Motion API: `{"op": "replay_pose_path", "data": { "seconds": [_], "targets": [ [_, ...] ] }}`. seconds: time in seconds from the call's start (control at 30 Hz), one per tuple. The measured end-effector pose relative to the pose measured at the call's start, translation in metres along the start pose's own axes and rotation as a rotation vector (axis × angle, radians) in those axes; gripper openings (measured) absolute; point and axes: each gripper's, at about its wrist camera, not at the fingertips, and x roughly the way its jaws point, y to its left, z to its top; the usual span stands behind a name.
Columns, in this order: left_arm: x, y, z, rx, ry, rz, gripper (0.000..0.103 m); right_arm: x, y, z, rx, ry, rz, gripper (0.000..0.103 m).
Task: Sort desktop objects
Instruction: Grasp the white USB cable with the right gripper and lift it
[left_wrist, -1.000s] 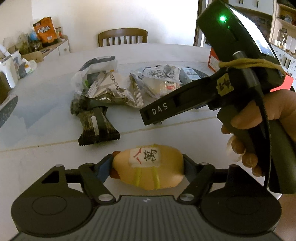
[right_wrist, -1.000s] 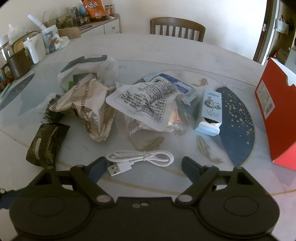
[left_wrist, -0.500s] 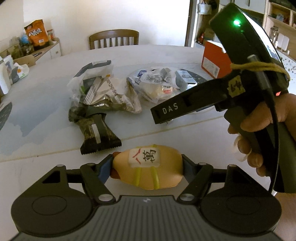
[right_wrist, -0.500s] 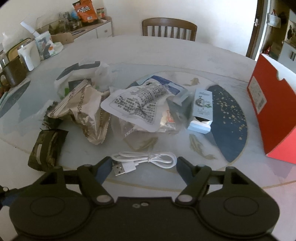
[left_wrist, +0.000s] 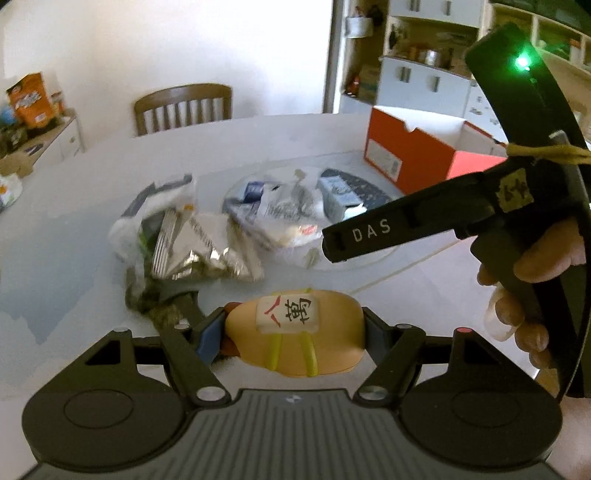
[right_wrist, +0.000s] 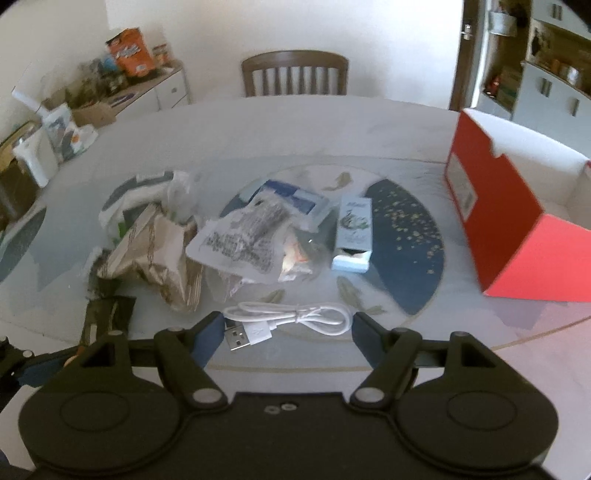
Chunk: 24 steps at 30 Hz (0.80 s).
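Observation:
My left gripper (left_wrist: 293, 332) is shut on a tan bun-shaped toy (left_wrist: 295, 341) with a white mahjong tile on top, held above the table. My right gripper (right_wrist: 288, 325) is open, its fingers either side of a coiled white USB cable (right_wrist: 291, 321) on the table. Its black body (left_wrist: 424, 225) shows in the left wrist view, held by a hand. A pile of snack wrappers (right_wrist: 159, 247) (left_wrist: 195, 243), a printed plastic bag (right_wrist: 247, 236) and a small light-blue box (right_wrist: 352, 236) lie beyond the cable.
An open red box (right_wrist: 513, 229) (left_wrist: 417, 155) stands on the table at the right. A dark wrapper (right_wrist: 107, 317) lies at the left near the table's front. A wooden chair (right_wrist: 295, 74) stands at the far side. A cluttered sideboard (right_wrist: 110, 88) is at the far left.
Both grippers have lifted and turned right, bringing the red box further into view. The left still grips the toy. The cable now sits between the right gripper's fingers.

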Motion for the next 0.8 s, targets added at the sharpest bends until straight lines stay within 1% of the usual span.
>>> {"op": "replay_pose_path", "data": {
  "seconds": [0.23, 0.5, 0.6, 0.8],
  "targets": [
    [-0.01, 0.009, 0.021, 0.054, -0.049, -0.063, 0.075, -0.027, -0.005, 0.007, 0.03, -0.045, -0.042, 0.075],
    [-0.02, 0.011, 0.052, 0.096, -0.118, -0.115, 0.075, -0.066, -0.019, 0.014, 0.086, -0.112, -0.076, 0.075],
    [-0.022, 0.01, 0.062, 0.101, -0.12, -0.14, 0.075, -0.078, -0.026, 0.017, 0.111, -0.125, -0.075, 0.075],
    [-0.019, -0.001, 0.084, 0.12, -0.125, -0.171, 0.075, -0.093, -0.045, 0.021, 0.134, -0.159, -0.071, 0.071]
  ]
}}
